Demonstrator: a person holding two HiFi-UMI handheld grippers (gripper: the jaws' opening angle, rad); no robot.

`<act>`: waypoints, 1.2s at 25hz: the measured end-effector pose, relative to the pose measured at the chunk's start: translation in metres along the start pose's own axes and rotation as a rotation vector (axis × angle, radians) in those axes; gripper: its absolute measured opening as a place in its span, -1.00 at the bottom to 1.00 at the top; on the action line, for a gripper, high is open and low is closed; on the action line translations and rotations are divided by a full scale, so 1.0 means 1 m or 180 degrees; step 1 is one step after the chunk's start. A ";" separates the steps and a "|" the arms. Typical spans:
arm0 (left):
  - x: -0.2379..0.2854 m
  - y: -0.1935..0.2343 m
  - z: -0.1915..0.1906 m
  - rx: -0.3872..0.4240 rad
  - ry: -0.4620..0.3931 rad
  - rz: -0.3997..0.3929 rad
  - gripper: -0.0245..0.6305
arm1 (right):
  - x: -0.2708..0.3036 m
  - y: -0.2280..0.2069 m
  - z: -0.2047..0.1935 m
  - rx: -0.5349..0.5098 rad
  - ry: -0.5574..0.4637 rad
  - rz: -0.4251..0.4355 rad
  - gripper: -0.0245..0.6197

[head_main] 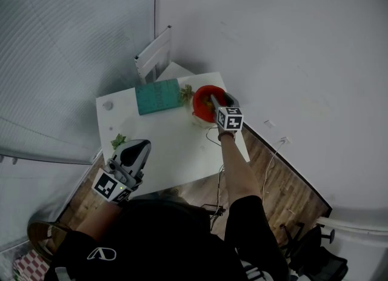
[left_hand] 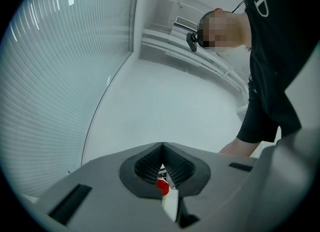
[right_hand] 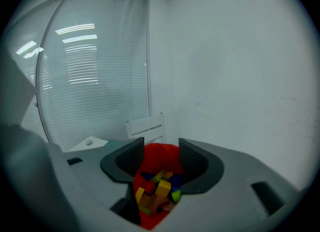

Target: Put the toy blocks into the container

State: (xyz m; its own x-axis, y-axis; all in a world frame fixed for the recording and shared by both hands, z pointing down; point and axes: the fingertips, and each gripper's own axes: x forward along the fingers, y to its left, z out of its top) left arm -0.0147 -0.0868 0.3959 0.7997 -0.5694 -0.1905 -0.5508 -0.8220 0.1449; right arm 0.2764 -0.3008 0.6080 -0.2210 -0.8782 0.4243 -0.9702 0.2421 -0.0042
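Note:
A red container (head_main: 202,94) stands at the far right of the white table (head_main: 176,146). Several coloured toy blocks (right_hand: 160,188) lie heaped inside it against its red wall (right_hand: 159,156). My right gripper (head_main: 214,102) hangs just over the container's rim. In the right gripper view the right gripper (right_hand: 161,147) is open, with nothing between the pads and the blocks showing below through the gap. My left gripper (head_main: 140,146) is held over the table's near left part. In the left gripper view the left gripper (left_hand: 162,148) is shut with nothing in it and points at the wall.
A teal book (head_main: 157,96) lies at the back of the table, with a green leafy toy (head_main: 186,95) between it and the container. Another green piece (head_main: 118,140) lies by the left gripper. A white chair (head_main: 154,56) stands behind the table. A cable (head_main: 212,134) trails at the right edge.

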 end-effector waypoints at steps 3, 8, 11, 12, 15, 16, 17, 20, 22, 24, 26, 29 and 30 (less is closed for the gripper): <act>-0.002 -0.002 -0.008 -0.0037 0.0072 -0.0056 -0.91 | -0.020 0.005 0.034 -0.0121 -0.0278 0.0015 -0.27; 0.000 -0.004 -0.006 -0.0019 0.0056 -0.0083 -0.91 | -0.078 0.032 0.101 -0.0217 -0.0852 0.0179 -0.34; 0.002 -0.006 -0.005 -0.0027 0.0040 -0.0116 -0.91 | -0.119 0.056 0.132 -0.0243 -0.1135 0.0296 -0.34; 0.003 -0.005 -0.004 -0.0034 0.0033 -0.0123 -0.91 | -0.132 0.065 0.141 -0.0250 -0.1225 0.0339 -0.36; 0.005 -0.006 -0.002 -0.0024 0.0030 -0.0155 -0.91 | -0.173 0.097 0.157 -0.0274 -0.1436 0.0491 -0.43; 0.005 -0.007 -0.001 -0.0009 0.0032 -0.0172 -0.91 | -0.185 0.109 0.158 -0.0297 -0.1482 0.0540 -0.46; 0.006 -0.009 -0.001 0.0009 0.0032 -0.0192 -0.91 | -0.196 0.121 0.159 -0.0330 -0.1509 0.0588 -0.52; 0.007 -0.013 0.001 0.0048 0.0015 -0.0248 -0.91 | -0.223 0.157 0.153 -0.0392 -0.1531 0.0700 -0.59; 0.009 -0.016 0.002 0.0048 -0.0001 -0.0279 -0.91 | -0.238 0.174 0.146 -0.0378 -0.1560 0.0715 -0.62; 0.009 -0.019 0.002 0.0053 0.0001 -0.0318 -0.91 | -0.250 0.189 0.138 -0.0338 -0.1597 0.0698 -0.71; 0.008 -0.022 0.000 0.0071 0.0016 -0.0361 -0.91 | -0.257 0.202 0.129 -0.0304 -0.1604 0.0691 -0.76; 0.007 -0.023 -0.003 0.0083 0.0028 -0.0400 -0.91 | -0.260 0.218 0.116 -0.0236 -0.1548 0.0716 -0.84; 0.007 -0.023 -0.004 0.0080 0.0032 -0.0407 -0.91 | -0.260 0.222 0.112 -0.0209 -0.1524 0.0726 -0.85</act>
State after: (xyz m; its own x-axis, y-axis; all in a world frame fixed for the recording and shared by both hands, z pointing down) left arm 0.0043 -0.0716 0.3957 0.8660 -0.4600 -0.1962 -0.4500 -0.8879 0.0957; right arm 0.1069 -0.0651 0.3950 -0.4610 -0.8864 -0.0414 -0.8874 0.4608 0.0150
